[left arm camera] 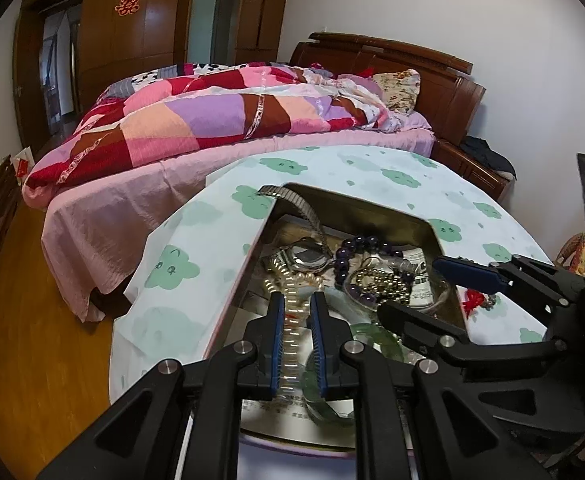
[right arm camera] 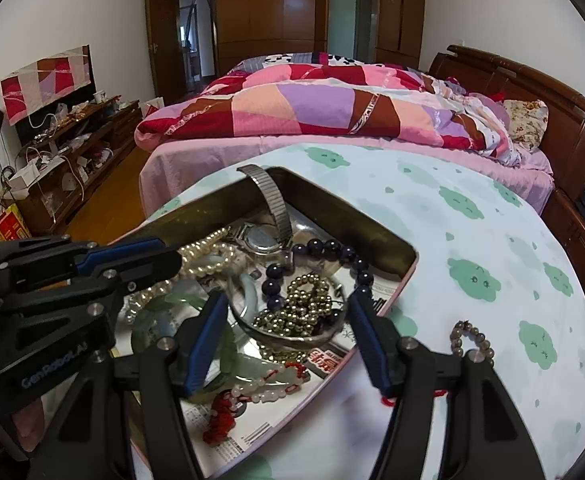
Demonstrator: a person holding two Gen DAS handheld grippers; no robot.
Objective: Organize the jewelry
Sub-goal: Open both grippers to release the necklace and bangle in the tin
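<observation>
A metal tin (left arm camera: pixel 372 206) (right arm camera: pixel 332 196) on a cloud-print cloth holds a jumble of jewelry. My left gripper (left arm camera: pixel 297 304) is narrowly closed on a pearl strand (left arm camera: pixel 292 320) inside the tin; it also shows in the right wrist view (right arm camera: pixel 160 258). My right gripper (right arm camera: pixel 286 304) is open around a small glass dish (right arm camera: pixel 292 336) with a gold bead bracelet (right arm camera: pixel 300 304); it also shows in the left wrist view (left arm camera: pixel 420 292). A watch with a metal band (left arm camera: pixel 306 256) (right arm camera: pixel 264 236), dark purple beads (left arm camera: pixel 356 246) (right arm camera: pixel 320 250) and green jade bangles (left arm camera: pixel 324 396) (right arm camera: pixel 180 300) lie there too.
A brown bead bracelet (right arm camera: pixel 472 340) with a red tassel (left arm camera: pixel 474 300) lies on the cloth (left arm camera: pixel 372 168) right of the tin. A bed with a patchwork quilt (left arm camera: pixel 212 120) (right arm camera: pixel 312 108) stands behind. A cluttered low cabinet (right arm camera: pixel 64 152) lines the left wall.
</observation>
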